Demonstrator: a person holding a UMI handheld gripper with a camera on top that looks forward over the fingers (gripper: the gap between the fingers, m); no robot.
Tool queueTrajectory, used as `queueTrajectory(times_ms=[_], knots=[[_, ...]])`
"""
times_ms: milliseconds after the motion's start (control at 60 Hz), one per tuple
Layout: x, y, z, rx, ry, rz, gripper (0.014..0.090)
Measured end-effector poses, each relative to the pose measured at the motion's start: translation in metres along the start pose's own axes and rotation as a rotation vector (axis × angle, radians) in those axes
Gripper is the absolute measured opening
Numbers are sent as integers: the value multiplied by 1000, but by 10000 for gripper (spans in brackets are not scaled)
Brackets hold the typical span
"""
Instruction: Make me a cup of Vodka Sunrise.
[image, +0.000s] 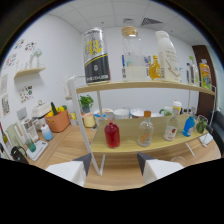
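Nothing of the drink looks begun: the gripper (114, 167) hangs empty, its two fingers spread apart with bare wood between them, just short of the two-tier shelf (150, 86). Beyond and off to the left finger's side sits an orange pot (58, 121) on the counter. On the lower tier, just ahead of the left finger, stands a red bottle (112, 134), likely the syrup; ahead of the right finger a clear bottle (145, 131), possibly the vodka. Above stand a black can (96, 56) and a juice jar (134, 55). No cup is in hand; picking, pouring and mixing all remain
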Motion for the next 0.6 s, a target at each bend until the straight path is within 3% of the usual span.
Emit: queueTrajectory(times_ms=[200,333,467,600], knots=[[-9,-26,64,70,11,-54,830],[-9,-28,92,69,26,-79,659],[3,-25,107,65,81,-94,365],[2,-26,106,78,73,-91,354]])
